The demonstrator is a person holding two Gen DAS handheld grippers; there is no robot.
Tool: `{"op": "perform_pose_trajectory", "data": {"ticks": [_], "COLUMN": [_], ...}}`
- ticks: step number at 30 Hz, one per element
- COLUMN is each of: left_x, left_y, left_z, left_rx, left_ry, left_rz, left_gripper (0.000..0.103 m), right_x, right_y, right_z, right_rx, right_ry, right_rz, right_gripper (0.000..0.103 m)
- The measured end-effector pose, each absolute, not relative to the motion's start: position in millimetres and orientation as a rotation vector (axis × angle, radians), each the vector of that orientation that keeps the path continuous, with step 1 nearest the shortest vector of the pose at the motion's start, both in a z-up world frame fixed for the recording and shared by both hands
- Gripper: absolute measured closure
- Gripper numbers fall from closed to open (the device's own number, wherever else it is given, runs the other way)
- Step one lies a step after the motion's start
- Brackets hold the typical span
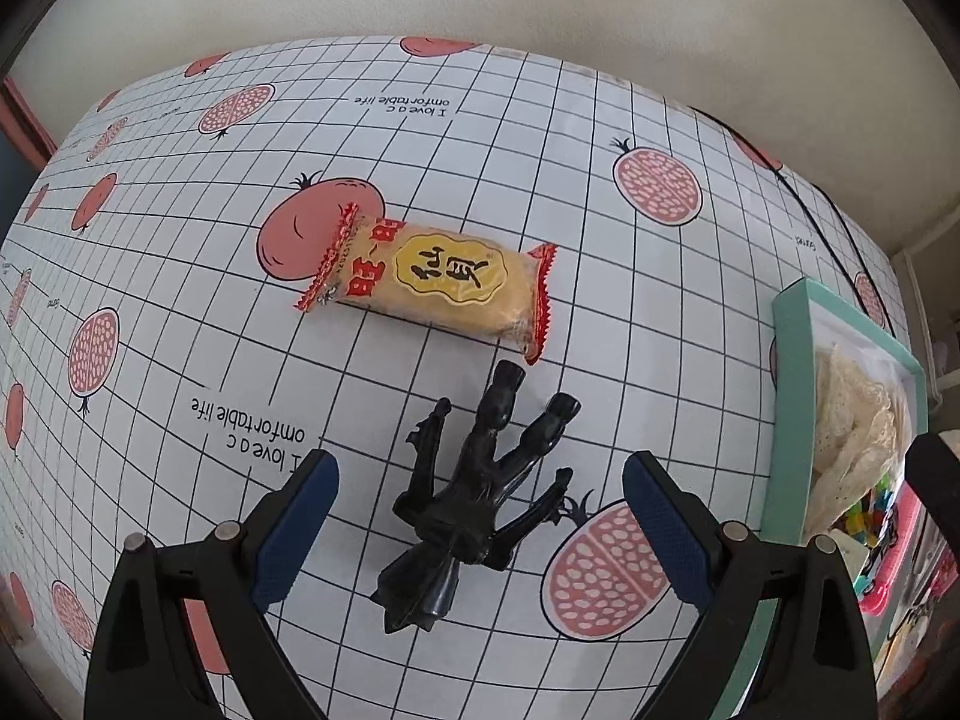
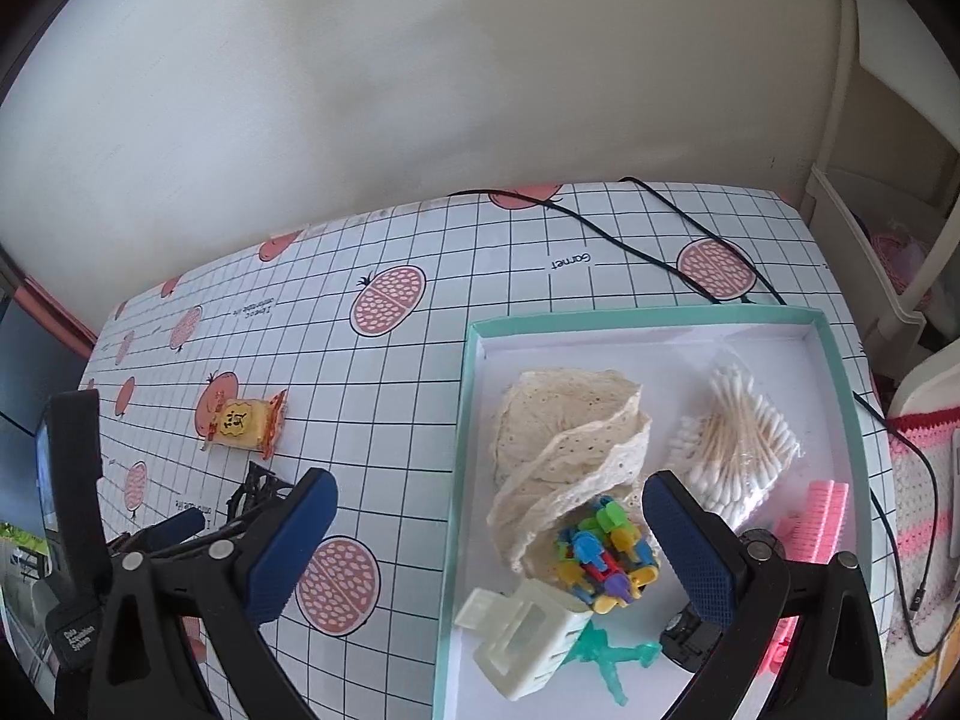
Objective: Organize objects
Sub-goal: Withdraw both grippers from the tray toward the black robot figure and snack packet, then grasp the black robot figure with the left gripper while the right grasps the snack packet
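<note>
Checked tablecloth (image 1: 600, 192) holds one snack packet (image 1: 432, 285), one black figure (image 1: 474, 504); both tongs apart.

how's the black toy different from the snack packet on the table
The black toy is a dark, spiky figure with limbs sticking out; the snack packet is a flat yellow rectangle with red crimped ends and printed characters. The toy lies between the open left gripper's fingers, while the packet lies farther off, beyond the toy. The packet partly covers a printed pomegranate; the toy lies mostly on plain grid. Both lie on the tablecloth, outside the teal box.
</note>
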State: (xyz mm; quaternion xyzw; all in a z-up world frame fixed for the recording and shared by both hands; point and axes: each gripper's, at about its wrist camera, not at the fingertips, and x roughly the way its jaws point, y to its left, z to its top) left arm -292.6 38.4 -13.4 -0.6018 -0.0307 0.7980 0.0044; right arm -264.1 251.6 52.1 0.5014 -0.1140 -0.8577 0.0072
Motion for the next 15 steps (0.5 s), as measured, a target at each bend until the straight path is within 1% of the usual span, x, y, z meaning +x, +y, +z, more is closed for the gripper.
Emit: {"op": "perform_pose_trajectory", "data": {"ticks": [6, 15], "left_x": [-292.2, -291.2], "left_y": [36.9, 24.8], "left_z": [-26.3, -36.0], "left_rx": [-1.942, -1.977], "left_ry": [-0.015, -0.016], "left_rz": [2.476, 2.512], "left_gripper": [0.007, 0.007], "right_x": [-266.2, -266.2], "right_y": [242.6, 244.5], "right_z": [50.3, 50.8], "right_rx": [1.569, 1.563], "right_ry": [-0.354, -0.368], "right_rz": [-2.669, -2.679], "right_gripper": [0.000, 0.000]}}
